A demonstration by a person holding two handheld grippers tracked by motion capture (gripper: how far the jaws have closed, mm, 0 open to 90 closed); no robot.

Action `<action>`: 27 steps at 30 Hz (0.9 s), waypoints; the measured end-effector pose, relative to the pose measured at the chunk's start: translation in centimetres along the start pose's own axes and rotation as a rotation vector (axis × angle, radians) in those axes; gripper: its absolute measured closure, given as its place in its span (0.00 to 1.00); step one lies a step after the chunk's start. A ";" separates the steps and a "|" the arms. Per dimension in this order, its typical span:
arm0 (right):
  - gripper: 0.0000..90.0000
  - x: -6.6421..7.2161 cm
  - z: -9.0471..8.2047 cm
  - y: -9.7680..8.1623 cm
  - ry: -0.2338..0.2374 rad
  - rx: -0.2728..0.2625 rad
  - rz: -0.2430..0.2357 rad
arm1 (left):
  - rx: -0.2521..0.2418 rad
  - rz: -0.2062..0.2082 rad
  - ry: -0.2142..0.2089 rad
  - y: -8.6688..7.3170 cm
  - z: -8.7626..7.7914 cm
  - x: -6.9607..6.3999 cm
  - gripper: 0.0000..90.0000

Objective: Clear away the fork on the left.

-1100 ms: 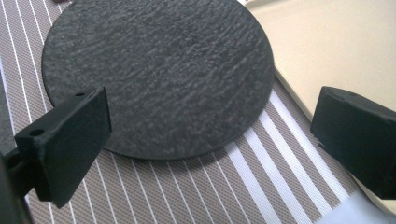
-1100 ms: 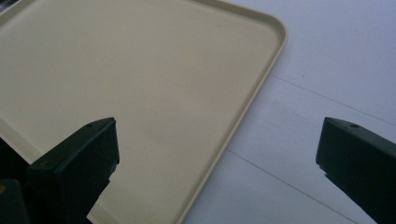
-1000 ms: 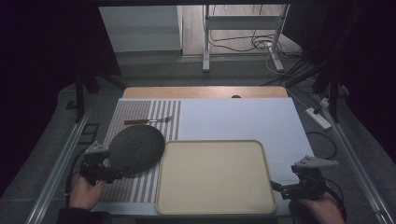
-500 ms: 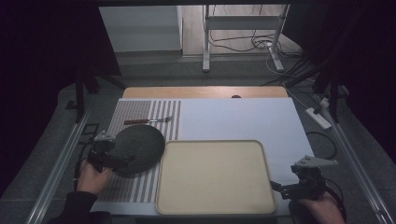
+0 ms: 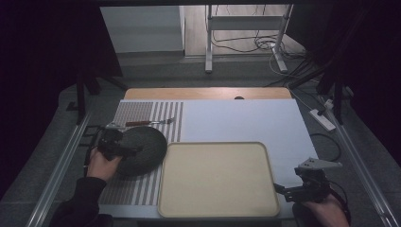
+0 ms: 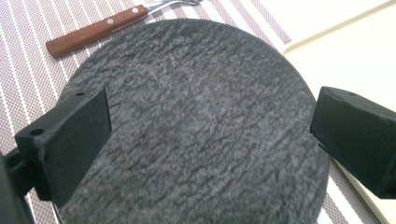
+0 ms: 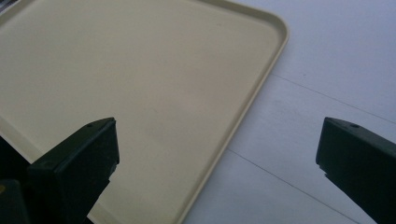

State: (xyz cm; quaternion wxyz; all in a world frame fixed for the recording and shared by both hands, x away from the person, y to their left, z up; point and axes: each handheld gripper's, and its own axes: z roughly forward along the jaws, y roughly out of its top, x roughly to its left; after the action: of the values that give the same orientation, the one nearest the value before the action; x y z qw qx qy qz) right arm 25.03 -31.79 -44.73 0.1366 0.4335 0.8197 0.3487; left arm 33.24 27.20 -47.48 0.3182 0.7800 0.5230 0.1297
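Two tools in play: our left tool (image 5: 124,147) hangs spread wide over the dark slate plate (image 6: 196,121) on the striped placemat (image 5: 142,113), lined up to straddle it, while our right tool (image 5: 283,190) waits released beside the beige tray (image 7: 140,84).

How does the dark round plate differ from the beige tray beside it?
The dark round plate is circular, charcoal and rough-textured; the beige tray is a rounded rectangle, pale and smooth with a raised rim. The plate is the smaller of the two. The plate lies on the striped placemat with the left claw open over it; the tray has the right claw open above its corner. Both lie flat and empty.
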 end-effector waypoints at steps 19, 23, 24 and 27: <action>0.00 0.0 0.0 0.0 0.006 0.004 0.003 | 0.027 0.014 0.006 4.2 3.6 2.1 0.00; 0.00 0.0 0.0 0.0 0.007 0.005 0.003 | 0.037 0.003 0.017 5.0 4.4 3.0 0.00; 0.00 0.0 0.0 0.0 0.007 0.005 0.003 | 0.038 0.001 0.019 5.1 4.6 3.2 0.00; 0.00 0.0 0.1 0.0 0.007 0.006 0.002 | 0.043 -0.009 0.020 5.7 5.2 3.8 0.00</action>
State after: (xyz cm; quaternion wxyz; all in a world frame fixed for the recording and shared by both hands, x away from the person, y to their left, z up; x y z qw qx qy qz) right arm 25.09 -31.79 -44.76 0.1320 0.4336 0.8206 0.3481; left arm 41.77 27.29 -48.38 0.2969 0.7830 0.5322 0.1248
